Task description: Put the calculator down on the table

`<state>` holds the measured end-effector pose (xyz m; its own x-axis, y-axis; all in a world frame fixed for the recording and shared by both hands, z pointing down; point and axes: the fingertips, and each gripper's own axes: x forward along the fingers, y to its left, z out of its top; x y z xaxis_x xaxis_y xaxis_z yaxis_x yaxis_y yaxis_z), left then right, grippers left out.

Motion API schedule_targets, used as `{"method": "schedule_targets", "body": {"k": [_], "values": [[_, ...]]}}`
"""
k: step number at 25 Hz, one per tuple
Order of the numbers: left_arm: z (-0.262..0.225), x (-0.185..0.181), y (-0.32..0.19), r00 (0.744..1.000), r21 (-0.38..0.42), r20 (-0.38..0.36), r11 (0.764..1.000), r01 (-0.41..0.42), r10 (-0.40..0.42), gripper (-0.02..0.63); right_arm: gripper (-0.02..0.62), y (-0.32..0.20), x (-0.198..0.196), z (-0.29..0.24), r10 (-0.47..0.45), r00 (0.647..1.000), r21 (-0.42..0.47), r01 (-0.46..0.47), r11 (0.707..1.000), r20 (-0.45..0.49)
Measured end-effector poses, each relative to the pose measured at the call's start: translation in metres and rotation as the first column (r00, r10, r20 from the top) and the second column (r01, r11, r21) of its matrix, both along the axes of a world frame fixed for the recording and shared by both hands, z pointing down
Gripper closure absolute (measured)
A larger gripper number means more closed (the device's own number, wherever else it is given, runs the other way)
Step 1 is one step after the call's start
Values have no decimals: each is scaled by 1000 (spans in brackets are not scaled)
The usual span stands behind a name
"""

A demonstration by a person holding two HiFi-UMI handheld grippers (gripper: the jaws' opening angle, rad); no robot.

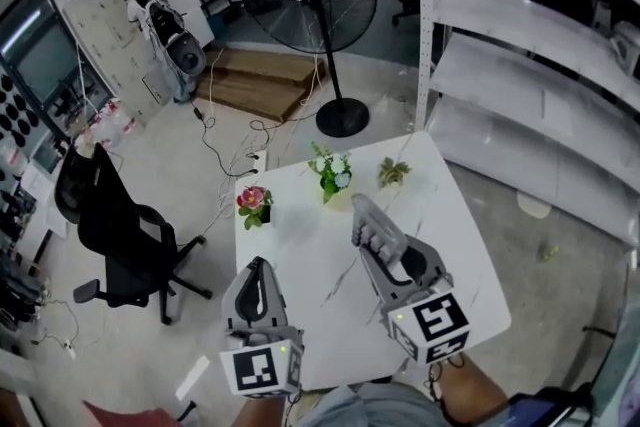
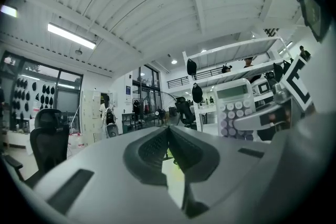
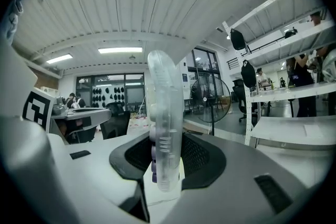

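My right gripper (image 1: 378,240) is shut on a white calculator (image 1: 370,230) and holds it in the air over the middle of the white table (image 1: 300,245). In the right gripper view the calculator (image 3: 164,113) stands edge-on and upright between the dark pads (image 3: 197,157), with purple keys showing on its left side. From the left gripper view its key face and display (image 2: 236,110) show at the right. My left gripper (image 1: 258,270) hovers over the table's near left part, shut, with nothing between its jaws (image 2: 168,136).
Three small potted plants stand at the table's far side: pink flowers (image 1: 253,203), white and blue flowers (image 1: 331,173), a green sprig (image 1: 393,172). A pedestal fan (image 1: 325,15) stands beyond the table, a black office chair (image 1: 120,235) left, white shelving (image 1: 530,65) right.
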<state>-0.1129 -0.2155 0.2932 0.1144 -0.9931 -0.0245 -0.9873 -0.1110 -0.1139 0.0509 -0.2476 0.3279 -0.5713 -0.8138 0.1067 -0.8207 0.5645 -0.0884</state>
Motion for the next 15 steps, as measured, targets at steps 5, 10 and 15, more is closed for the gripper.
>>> {"method": "schedule_targets", "body": {"k": [5, 10, 15], "values": [[15, -15, -7, 1000, -49, -17, 999, 6, -7, 598, 449, -6, -21, 29, -25, 999, -88, 22, 996, -33], [40, -30, -12, 1000, -102, -29, 995, 9, -12, 598, 449, -6, -38, 69, -40, 998, -175, 29, 984, -58], [63, -36, -17, 999, -157, -49, 988, -7, -1, 598, 449, -6, -49, 107, -47, 996, -263, 25, 964, -77]]}}
